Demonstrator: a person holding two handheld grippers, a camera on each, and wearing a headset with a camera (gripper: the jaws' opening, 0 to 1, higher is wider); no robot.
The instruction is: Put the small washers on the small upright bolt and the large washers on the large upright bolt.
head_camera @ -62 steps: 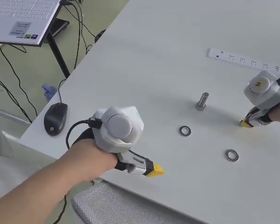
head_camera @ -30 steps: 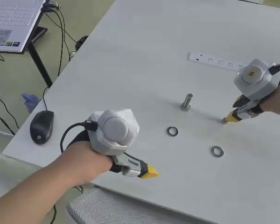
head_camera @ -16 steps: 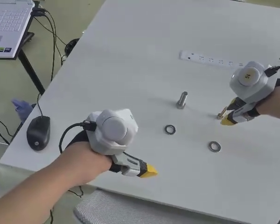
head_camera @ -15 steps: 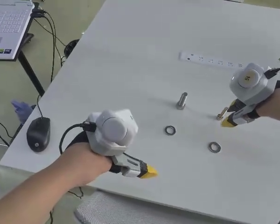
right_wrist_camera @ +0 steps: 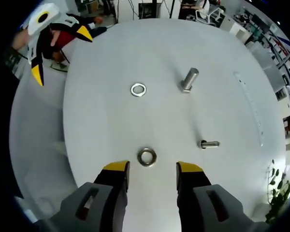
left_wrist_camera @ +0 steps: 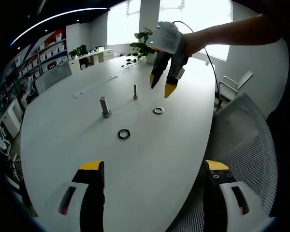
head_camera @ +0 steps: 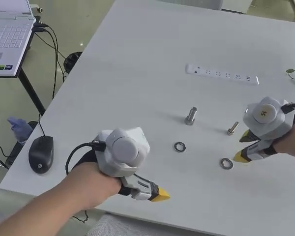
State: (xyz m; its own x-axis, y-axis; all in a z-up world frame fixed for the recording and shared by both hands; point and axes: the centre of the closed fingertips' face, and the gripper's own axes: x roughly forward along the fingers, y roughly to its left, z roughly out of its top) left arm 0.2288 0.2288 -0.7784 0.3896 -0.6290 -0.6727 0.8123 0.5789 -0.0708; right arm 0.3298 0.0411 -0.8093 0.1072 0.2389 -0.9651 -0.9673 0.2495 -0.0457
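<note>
head view: the left claw (head_camera: 160,195) is held in a hand (head_camera: 91,177) above the near edge of the table (head_camera: 137,73). the right claw (head_camera: 242,147) is held at the right side with its jaws apart, and the right washer (head_camera: 226,163) lies flat on the table just beside its lower tip. the centre washer (head_camera: 180,146) lies flat between the two claws. the large bolt (head_camera: 190,116) stands beyond the centre washer, and the small bolt (head_camera: 232,129) is set to its right, near the right claw. a power strip (head_camera: 222,75) lies farther back. a mouse (head_camera: 41,154) rests at the left table edge, and a laptop (head_camera: 7,29) is seen off the table at upper left.

left gripper view: the jaws of the left claw (left_wrist_camera: 153,166) are spread wide, with nothing between them. the centre washer (left_wrist_camera: 124,134) lies ahead, then the right washer (left_wrist_camera: 158,110). the large bolt (left_wrist_camera: 105,107) and the small bolt (left_wrist_camera: 135,92) are both seen upright. the right claw (left_wrist_camera: 161,86) hangs open above the right washer.

right gripper view: the jaws of the right claw (right_wrist_camera: 153,167) are apart, and the right washer (right_wrist_camera: 147,156) lies on the table just ahead of the gap, untouched. the centre washer (right_wrist_camera: 138,89), the large bolt (right_wrist_camera: 189,79) and the small bolt (right_wrist_camera: 209,144) are seen beyond. neither bolt carries a washer.
</note>
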